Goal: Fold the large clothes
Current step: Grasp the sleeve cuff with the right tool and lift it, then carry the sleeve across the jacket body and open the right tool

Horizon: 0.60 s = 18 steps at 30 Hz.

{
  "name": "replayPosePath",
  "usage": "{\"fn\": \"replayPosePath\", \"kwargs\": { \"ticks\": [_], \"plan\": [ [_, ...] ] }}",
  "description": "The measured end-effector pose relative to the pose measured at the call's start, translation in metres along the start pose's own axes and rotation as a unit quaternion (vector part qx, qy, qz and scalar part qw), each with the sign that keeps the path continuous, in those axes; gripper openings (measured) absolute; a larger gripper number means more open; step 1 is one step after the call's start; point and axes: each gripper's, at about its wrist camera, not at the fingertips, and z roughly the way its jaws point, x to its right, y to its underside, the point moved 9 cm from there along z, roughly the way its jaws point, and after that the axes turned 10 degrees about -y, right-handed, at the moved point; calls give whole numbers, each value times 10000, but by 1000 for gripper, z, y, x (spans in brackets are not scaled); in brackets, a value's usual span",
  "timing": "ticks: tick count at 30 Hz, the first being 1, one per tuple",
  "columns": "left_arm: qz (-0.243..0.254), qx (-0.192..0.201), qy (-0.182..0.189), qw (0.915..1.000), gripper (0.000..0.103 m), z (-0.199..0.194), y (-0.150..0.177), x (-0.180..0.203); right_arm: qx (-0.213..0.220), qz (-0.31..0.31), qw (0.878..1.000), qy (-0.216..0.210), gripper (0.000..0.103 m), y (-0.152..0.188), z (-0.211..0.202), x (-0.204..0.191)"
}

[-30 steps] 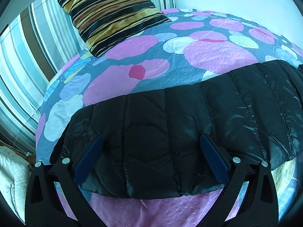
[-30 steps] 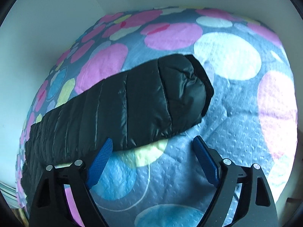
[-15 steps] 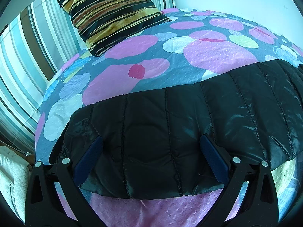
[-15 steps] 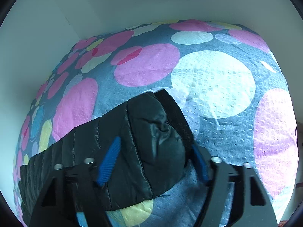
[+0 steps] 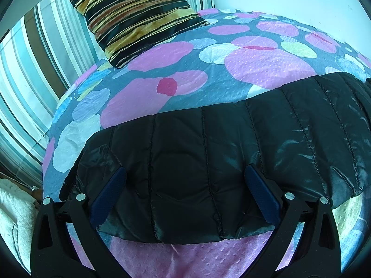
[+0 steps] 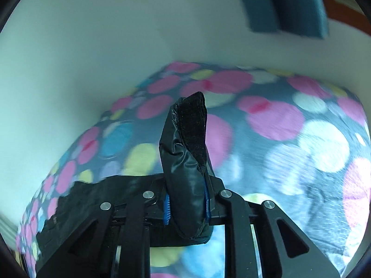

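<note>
In the left wrist view, the shiny black puffy jacket [image 5: 208,157] lies flat on the bumpy dotted bedspread [image 5: 176,69], with a soft striped pillow [image 5: 136,16] behind, and the left gripper [image 5: 185,192] sits spread wide over the jacket, not squeezing it. In the right wrist view, the right gripper [image 6: 189,205] has just been closing and now pinches the jacket's sleeve end [image 6: 187,162] (its fuzzy black cuff sticks up) above the blurry bedspread.

Ahead of your left hand-held gripper [image 5: 185,192] the black puffer jacket [image 5: 231,153] blocks the near bed [image 5: 266,69]; past it, the spotted cover lies open right up to the striped cushion [image 5: 136,16] at the headboard corner. On your right, the pinched jacket end [image 6: 187,162] stands up in front of the lens; open bedding stretches beyond, until the white wall [image 6: 92,58] closes things off.
</note>
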Motion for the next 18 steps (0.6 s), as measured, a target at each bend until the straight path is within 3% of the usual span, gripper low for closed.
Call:
{"fn": "replayPosePath", "kwargs": {
  "ticks": [4, 9, 12, 18],
  "plan": [
    [-40, -28, 47, 10000, 101, 1, 1, -1, -200, -818, 9944, -638, 20, 22, 15, -110],
    [-67, -56, 85, 9999, 101, 2, 1, -1, -521, -1740, 9755, -1245, 20, 78, 36, -234],
    [-89, -80, 123, 9999, 101, 2, 1, -2, -840, -2195, 9571, -1697, 20, 126, 42, -307],
    [-130, -111, 184, 9997, 101, 3, 2, -2, -1375, -3055, 9134, -2313, 19, 211, 46, -398]
  ]
}}
